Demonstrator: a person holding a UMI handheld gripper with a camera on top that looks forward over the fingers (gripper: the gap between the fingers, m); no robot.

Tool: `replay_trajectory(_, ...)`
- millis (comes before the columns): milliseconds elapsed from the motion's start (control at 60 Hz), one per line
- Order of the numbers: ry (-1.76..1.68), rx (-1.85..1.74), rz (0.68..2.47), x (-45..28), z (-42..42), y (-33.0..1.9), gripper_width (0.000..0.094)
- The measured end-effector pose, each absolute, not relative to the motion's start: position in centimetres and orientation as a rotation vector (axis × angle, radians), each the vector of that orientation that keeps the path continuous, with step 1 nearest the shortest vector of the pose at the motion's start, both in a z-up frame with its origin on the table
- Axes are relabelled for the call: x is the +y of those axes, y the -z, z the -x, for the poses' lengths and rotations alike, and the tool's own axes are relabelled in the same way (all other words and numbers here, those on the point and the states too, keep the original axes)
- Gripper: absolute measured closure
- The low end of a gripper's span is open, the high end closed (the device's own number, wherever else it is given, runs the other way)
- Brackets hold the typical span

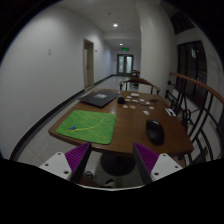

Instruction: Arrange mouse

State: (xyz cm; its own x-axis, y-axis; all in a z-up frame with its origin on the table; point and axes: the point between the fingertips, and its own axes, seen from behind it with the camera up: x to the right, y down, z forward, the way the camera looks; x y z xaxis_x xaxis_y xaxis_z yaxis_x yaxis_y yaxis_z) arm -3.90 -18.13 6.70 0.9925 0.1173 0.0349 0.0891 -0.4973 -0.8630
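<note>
A dark computer mouse lies on the right side of a round wooden table, apart from a green mouse mat that covers the table's left front. My gripper is held in front of the table's near edge, well short of the mouse, which is ahead and to the right of the right finger. The fingers with purple pads stand wide apart with nothing between them.
A closed grey laptop lies at the table's far left. Small objects are scattered at the far side. Wooden chairs stand to the right. A long corridor with doors runs beyond.
</note>
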Motion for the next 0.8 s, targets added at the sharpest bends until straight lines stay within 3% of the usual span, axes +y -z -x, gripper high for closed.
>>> replay_trajectory(367, 0.236, 0.021, 2.081, -11.2, -10.9, -4.2, 0.0105)
replay_trajectory(517, 0.252, 0.059, 2.108, -7.2, -13.8, -1.6, 0.0107)
replay_trajectory(683, 0.176, 0.143, 2.079, -2.3, -16.0, -1.4, 0.0143)
replay_trajectory(733, 0.176, 0.161, 2.068, -0.7, -16.7, -1.6, 0.0176)
replay_trajectory(750, 0.185, 0.161, 2.064, -0.3, -17.0, -1.6, 0.0225)
replay_trajectory(800, 0.182, 0.151, 2.058, 0.6, -17.1, -1.5, 0.0488)
